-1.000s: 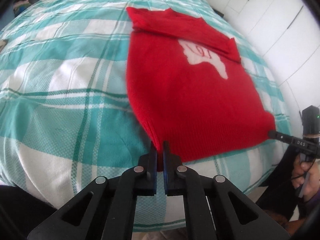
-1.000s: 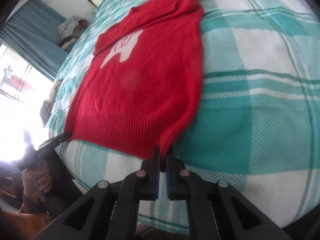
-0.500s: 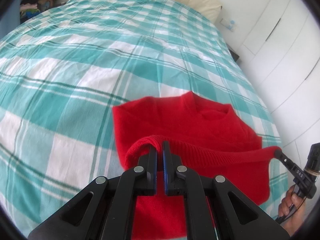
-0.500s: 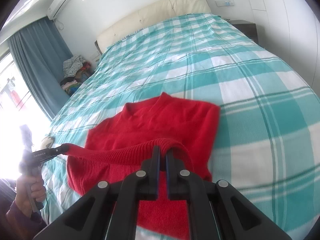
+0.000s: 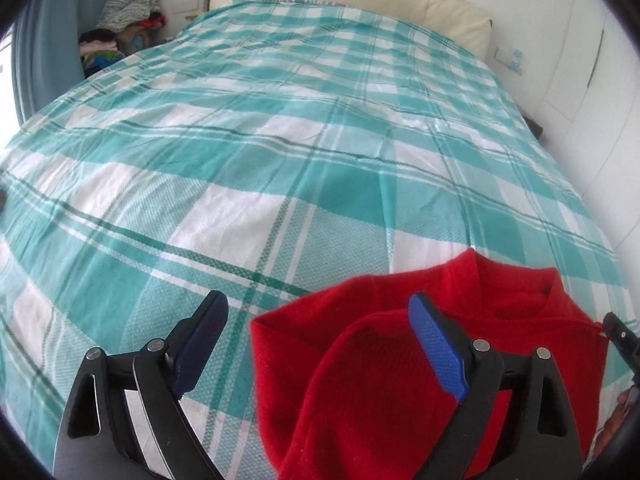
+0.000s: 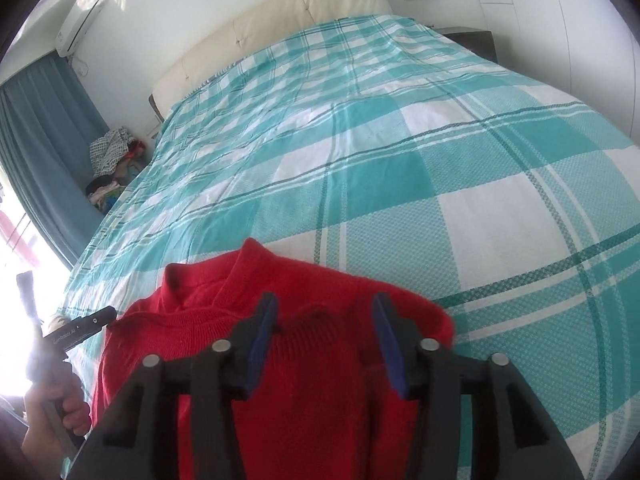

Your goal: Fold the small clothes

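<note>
A small red knit sweater lies folded in half on the teal and white checked bed cover, hem laid up near the collar. It also shows in the right wrist view. My left gripper is open and empty over the sweater's left edge. My right gripper is open and empty over the ribbed hem on the right side. The other gripper's tip shows at each view's edge: right gripper tip, left gripper tip.
The bed stretches away to a cream headboard. A pile of clothes sits by blue curtains at the left. White wardrobe doors stand at the right.
Both grippers carried the hem up and over toward the collar, then opened and let the hem drop onto the sweater's upper part.
</note>
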`<action>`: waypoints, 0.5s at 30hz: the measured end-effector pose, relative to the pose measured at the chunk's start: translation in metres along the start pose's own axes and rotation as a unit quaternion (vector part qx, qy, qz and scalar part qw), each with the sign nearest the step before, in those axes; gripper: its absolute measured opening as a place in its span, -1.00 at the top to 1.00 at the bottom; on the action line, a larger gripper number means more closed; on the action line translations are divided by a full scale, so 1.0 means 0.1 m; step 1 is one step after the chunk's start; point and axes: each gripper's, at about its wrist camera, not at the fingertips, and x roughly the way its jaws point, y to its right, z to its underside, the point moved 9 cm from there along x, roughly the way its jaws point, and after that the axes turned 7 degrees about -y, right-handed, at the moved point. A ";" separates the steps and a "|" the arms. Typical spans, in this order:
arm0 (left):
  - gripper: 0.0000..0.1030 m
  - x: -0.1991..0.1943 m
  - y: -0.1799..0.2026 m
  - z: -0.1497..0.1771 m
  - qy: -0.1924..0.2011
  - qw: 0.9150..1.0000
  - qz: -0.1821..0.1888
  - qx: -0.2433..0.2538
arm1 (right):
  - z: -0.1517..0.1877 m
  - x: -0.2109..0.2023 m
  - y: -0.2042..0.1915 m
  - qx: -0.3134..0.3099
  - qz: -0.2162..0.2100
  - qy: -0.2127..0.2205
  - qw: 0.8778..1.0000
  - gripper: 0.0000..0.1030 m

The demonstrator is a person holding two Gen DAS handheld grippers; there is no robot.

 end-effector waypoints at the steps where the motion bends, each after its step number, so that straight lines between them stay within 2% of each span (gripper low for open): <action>1: -0.80 -0.05 -0.02 -0.01 0.004 1.000 -0.005 0.003 | 0.00 -0.06 -0.01 -0.007 0.004 0.002 1.000 -0.01; 7: -0.81 -0.57 -0.06 0.02 0.048 0.998 -0.028 0.033 | 0.16 -0.50 -0.17 -0.072 0.032 0.019 0.997 -0.01; 15: -0.87 -1.26 -0.10 0.34 0.091 0.994 -0.031 0.045 | 0.73 -1.11 -0.36 -0.114 0.023 0.028 0.993 -0.09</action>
